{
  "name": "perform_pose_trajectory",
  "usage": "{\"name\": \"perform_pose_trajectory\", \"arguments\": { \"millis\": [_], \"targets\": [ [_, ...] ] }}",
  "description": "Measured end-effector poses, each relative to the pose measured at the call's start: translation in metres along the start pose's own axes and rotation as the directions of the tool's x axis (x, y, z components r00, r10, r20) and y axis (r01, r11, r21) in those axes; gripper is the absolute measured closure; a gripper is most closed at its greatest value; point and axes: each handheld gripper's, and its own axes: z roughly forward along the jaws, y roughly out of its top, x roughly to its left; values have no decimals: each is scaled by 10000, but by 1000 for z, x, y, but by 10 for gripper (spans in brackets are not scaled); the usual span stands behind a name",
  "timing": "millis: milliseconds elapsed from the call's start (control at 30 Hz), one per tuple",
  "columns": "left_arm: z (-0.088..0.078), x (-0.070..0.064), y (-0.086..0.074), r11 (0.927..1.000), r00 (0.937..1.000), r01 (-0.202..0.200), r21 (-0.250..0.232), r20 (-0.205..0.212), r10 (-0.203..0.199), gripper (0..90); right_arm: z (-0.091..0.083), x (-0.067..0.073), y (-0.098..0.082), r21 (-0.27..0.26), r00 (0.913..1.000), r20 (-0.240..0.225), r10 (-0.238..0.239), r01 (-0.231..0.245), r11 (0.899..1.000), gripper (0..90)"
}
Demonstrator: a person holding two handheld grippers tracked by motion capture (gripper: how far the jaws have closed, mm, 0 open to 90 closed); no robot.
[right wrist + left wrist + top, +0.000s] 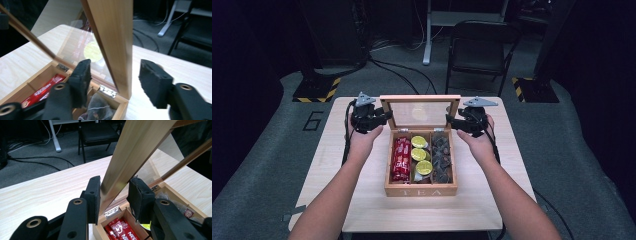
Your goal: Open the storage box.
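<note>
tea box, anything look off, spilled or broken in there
Nothing stands out. The tea box sits square on the table with its glass lid raised upright. Red packets, yellow pods and dark sachets lie in their own compartments. No spill or damage shows.

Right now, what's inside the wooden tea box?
The tea box has three compartments: red packets on the left, round yellow-topped capsules in the middle, dark sachets on the right. Whatever lies underneath those top layers is covered.
</note>
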Motion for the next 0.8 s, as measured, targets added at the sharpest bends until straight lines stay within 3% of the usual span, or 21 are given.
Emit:
{"name": "perform_pose_trajectory", "arguments": {
  "millis": [100,400,533,667,800],
  "targets": [
    [1,1,1,10000,10000,-5,7,18,5,623,2,-1,-1,36,9998,-207,37,-36,10000,335],
    [1,1,3,10000,10000,-27,80,-41,27,625,9,-2,-3,470,9995,-160,287,-279,9985,211],
    [2,1,3,10000,10000,-36,51,-58,37,625,9,0,-6,584,9996,-295,-45,63,9983,136],
    [2,0,3,9999,9999,-39,96,-101,40,625,12,3,-8,710,9993,-143,-332,341,9969,141],
    [2,0,4,9999,9999,-56,126,-146,57,625,16,4,-12,882,9986,108,-524,512,9948,215]
  ]
}}
